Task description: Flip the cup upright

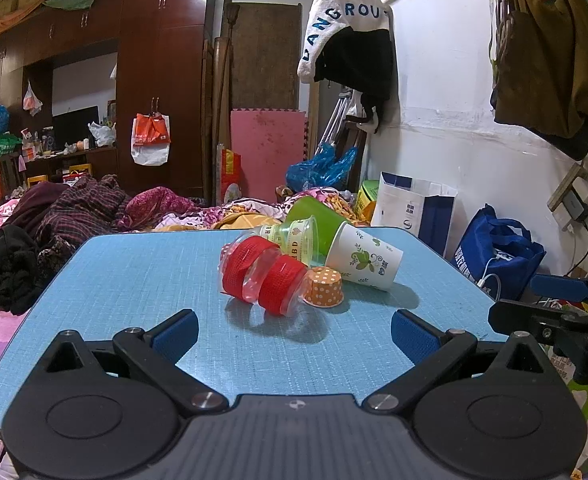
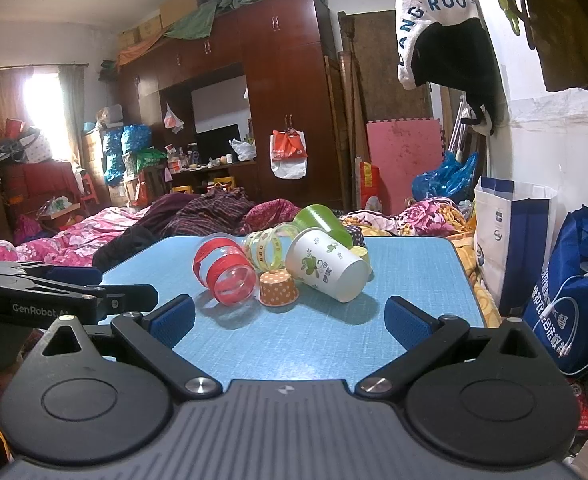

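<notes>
Ahead of both open, empty grippers, left and right, the cups lie tipped in one touching heap on the table; we judge the paper cup, nearest our right fingers, the easiest start; we should grip its wall, lift clear of the neighbours, then turn it mouth-up

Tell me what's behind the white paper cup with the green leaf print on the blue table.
Behind the white paper cup lies a tipped green cup, beside a clear cup with yellow-green bands. A dark polka-dot item peeks out; most of it is covered.
</notes>
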`<state>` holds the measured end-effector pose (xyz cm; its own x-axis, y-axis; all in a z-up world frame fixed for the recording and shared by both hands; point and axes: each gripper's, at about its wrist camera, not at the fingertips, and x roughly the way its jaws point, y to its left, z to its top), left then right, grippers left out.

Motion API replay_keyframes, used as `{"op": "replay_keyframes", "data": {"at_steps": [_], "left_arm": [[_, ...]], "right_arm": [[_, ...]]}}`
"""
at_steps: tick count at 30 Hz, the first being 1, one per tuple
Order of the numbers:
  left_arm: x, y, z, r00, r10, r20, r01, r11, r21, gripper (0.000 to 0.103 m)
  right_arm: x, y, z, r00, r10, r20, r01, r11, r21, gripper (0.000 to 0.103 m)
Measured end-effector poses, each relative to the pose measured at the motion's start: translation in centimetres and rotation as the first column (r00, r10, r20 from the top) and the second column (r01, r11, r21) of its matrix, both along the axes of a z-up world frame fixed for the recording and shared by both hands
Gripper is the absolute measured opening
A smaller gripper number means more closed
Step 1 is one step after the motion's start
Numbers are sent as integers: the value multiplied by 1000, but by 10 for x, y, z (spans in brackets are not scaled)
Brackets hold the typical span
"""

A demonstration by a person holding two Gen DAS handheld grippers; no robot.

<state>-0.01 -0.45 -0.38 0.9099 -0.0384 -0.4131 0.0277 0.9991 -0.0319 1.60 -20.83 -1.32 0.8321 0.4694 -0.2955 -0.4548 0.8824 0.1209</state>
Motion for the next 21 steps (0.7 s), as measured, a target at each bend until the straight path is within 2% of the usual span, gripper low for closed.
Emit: {"op": "replay_keyframes", "data": {"at_steps": [21], "left_arm": [[0,1,2,1000,-4,-4,4,1000,-1,103]], "right_arm": [[-1,0,0,1000,2,2,-2,1000,1,102]]}}
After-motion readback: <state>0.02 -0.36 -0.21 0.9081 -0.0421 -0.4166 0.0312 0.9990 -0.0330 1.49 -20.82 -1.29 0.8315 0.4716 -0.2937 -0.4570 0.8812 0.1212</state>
